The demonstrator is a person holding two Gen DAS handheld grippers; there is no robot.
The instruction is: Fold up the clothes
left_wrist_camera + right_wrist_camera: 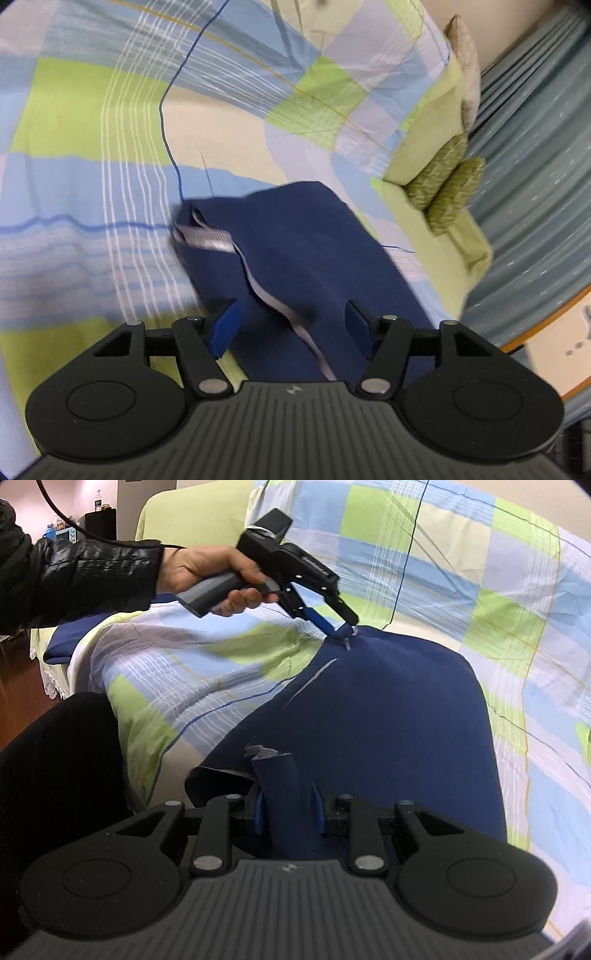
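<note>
A dark blue garment with a grey-white stripe lies on a checked bedsheet; it also shows in the left wrist view. My right gripper is shut on a bunched fold of the blue garment at its near end. My left gripper hangs over the garment with its jaws spread wide, the cloth and its stripe lying between them. In the right wrist view the left gripper touches the garment's far corner.
The checked blue, green and cream bedsheet covers the bed. A green pillow lies at the far right by a grey-blue curtain. The person's black sleeve and dark clothing are at the left.
</note>
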